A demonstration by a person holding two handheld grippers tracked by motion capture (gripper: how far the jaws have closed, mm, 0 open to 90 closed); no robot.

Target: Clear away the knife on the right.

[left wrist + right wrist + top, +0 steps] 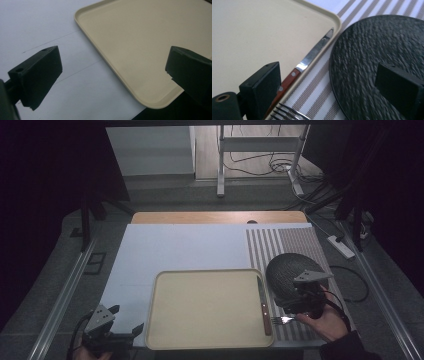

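The right gripper (300, 312) hovers with jaws spread wide and empty over the near edge of the black plate (292, 270), which lies on the striped mat (300, 240) just right of the beige tray (207, 307); a fork (281, 320) lies on the mat just near of the gripper; a knife (263, 302) with a reddish handle rests along the tray's right rim; the left gripper (125, 320) sits at the tray's near left corner, jaws apart, holding nothing.
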